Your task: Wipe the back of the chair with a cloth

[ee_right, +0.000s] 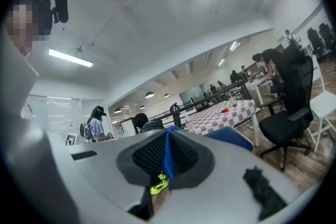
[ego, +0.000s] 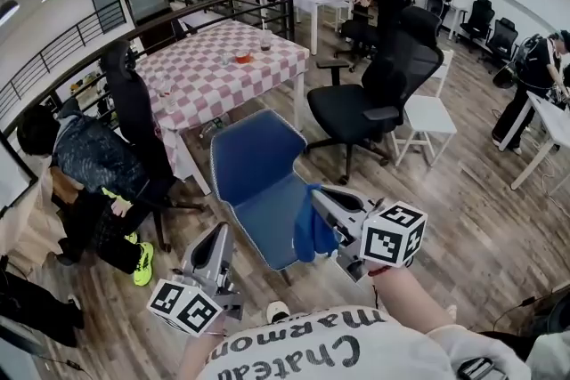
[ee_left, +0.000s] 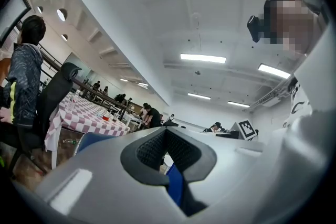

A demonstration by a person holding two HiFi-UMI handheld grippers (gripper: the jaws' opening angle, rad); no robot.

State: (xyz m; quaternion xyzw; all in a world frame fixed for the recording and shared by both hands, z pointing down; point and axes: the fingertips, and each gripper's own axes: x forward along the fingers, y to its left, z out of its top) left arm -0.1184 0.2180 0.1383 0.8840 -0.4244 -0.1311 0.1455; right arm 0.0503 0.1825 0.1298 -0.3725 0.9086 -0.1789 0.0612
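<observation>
A blue chair with a pale edge stands on the wood floor just in front of me. My right gripper hovers over the chair's right side, shut on a blue cloth that hangs down from its jaws. In the right gripper view a strip of the cloth shows between the pads, with the chair beyond. My left gripper is low at the chair's near left edge, jaws together and nothing held. In the left gripper view the pads meet and a bit of the chair shows at left.
A checkered table stands behind the chair. A black office chair and a white stool are to the right. A crouching person and a black chair are close on the left. A white table is at far right.
</observation>
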